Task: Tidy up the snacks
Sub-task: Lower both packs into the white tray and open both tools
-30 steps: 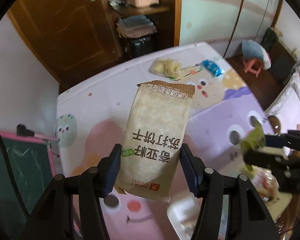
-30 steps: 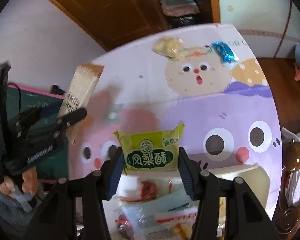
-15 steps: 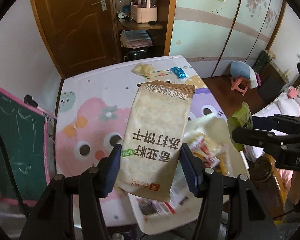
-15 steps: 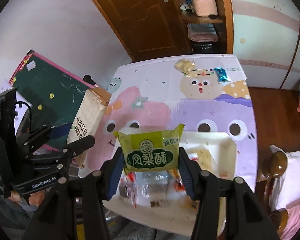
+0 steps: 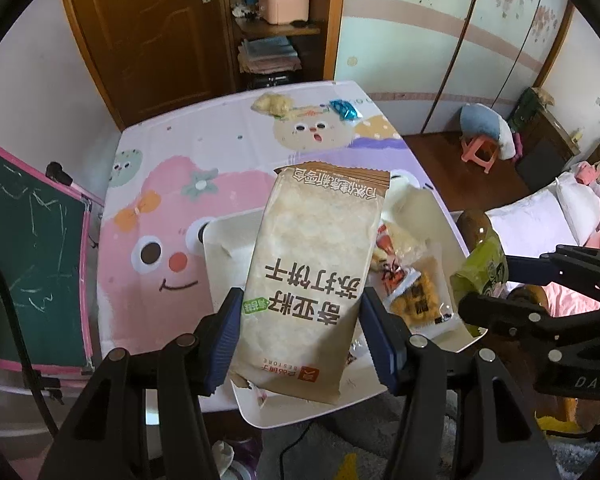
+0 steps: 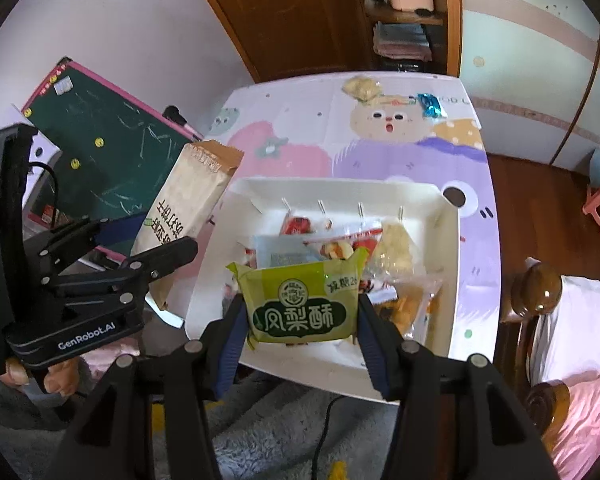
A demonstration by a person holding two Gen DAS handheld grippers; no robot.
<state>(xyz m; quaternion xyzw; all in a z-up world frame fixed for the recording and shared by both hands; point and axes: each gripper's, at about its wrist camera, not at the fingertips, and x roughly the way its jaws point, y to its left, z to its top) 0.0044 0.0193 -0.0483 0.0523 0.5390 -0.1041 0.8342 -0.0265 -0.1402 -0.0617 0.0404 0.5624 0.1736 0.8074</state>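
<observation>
My left gripper [image 5: 300, 332] is shut on a long beige cracker packet [image 5: 312, 272] with a brown top seal, held above the near left part of a white tray [image 5: 224, 240]. In the right wrist view that packet [image 6: 184, 212] hangs left of the tray [image 6: 452, 280]. My right gripper [image 6: 300, 328] is shut on a green pastry packet [image 6: 300, 304], held over the tray's near edge. The green packet [image 5: 482, 264] also shows at the right of the left wrist view. Several wrapped snacks [image 6: 340, 248] lie in the tray.
The tray sits at the near end of a table with a cartoon cloth [image 5: 220, 148]. At its far end lie a pale yellow snack bag [image 6: 360, 88] and a blue wrapper [image 6: 430, 106]. A green chalkboard [image 6: 100, 148] leans on the left; a bed [image 6: 580, 340] is on the right.
Both grippers have pulled back toward the near end of the table and risen, each keeping its packet. The tray, first only partly in view, now shows whole below them.
</observation>
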